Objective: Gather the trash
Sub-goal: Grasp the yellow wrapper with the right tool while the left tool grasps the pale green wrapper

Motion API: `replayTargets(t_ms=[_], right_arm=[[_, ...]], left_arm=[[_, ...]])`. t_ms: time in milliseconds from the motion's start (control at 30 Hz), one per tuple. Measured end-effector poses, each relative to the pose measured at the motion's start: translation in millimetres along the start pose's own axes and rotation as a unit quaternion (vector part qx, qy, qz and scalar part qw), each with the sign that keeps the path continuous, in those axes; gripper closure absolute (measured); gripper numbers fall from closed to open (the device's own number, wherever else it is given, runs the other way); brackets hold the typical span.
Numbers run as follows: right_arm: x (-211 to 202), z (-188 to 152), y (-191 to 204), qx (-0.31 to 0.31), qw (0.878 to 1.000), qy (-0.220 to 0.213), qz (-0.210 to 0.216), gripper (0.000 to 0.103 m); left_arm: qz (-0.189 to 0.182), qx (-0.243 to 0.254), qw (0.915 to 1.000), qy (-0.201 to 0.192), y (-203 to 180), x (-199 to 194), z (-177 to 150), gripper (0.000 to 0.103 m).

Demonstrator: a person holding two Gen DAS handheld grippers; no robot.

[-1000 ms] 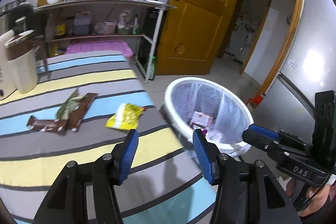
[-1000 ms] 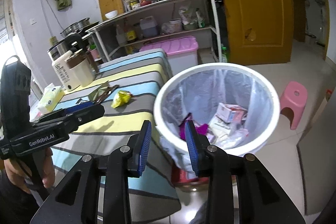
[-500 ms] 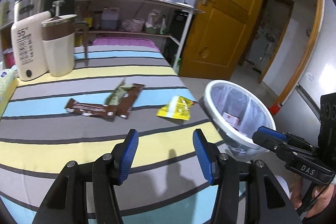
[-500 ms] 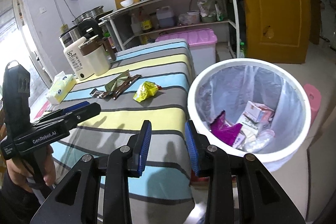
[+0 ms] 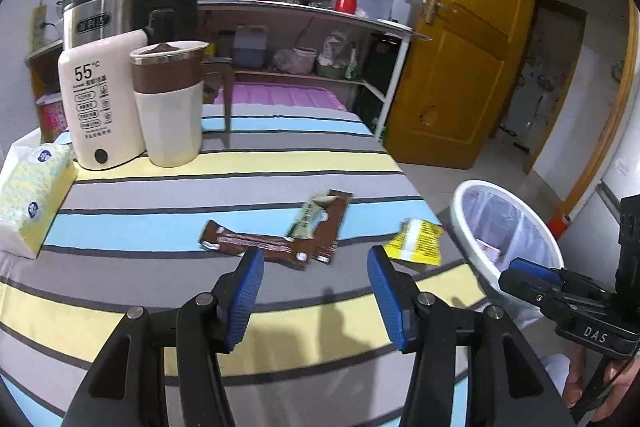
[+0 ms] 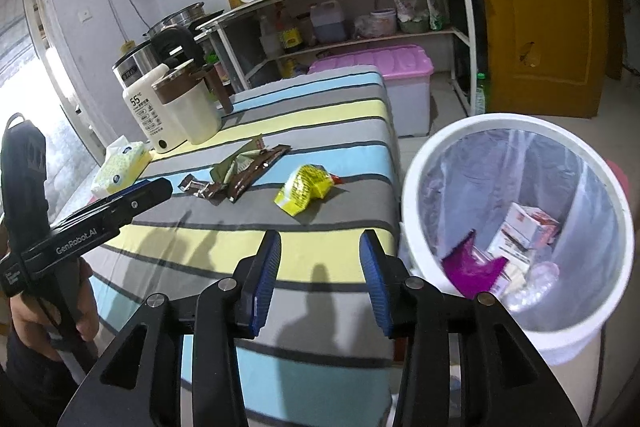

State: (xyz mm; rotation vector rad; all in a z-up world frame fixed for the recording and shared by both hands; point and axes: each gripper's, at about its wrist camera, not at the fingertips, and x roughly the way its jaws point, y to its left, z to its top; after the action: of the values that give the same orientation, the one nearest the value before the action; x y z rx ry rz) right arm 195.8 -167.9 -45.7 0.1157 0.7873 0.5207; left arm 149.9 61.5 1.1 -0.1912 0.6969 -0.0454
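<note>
Striped table (image 5: 120, 311): three pieces of trash near the edge that faces the bin, clear of the kettle and cups at the far corner. Yellow packet (image 6: 306, 189), closest to that edge, apparently within easy sweep of the white lined bin (image 6: 424, 163), which stands on the floor just beside the table and already holds a purple wrapper (image 6: 472, 265) and small cartons. Brown wrappers (image 5: 276, 243) with a green sachet (image 5: 312, 213) on top, overlapping, nearer the table's middle. Left gripper (image 5: 316, 261): jaws apart, nothing between them, hovering over the near edge with the brown wrappers just ahead. Right gripper (image 6: 320, 247): jaws just opened wider, empty, poised above the near corner by the bin, yellow packet ahead and slightly left, not touched. Likely pairing: one gripper per item.
</note>
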Motion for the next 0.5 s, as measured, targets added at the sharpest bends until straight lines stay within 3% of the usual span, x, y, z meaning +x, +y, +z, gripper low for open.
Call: replayTargets(t_ms=[167,500], right_arm=[[25,8,5,0.009,1.0,0.018,0.006,0.061],[67,18,7,0.03,0.999,0.043,0.001,0.061]], left_arm=[[0.007,-0.019,0.9997,0.011,15,14,5,0.049],[0.01,0.006,0.9997,0.021,16,39,22,0.049]])
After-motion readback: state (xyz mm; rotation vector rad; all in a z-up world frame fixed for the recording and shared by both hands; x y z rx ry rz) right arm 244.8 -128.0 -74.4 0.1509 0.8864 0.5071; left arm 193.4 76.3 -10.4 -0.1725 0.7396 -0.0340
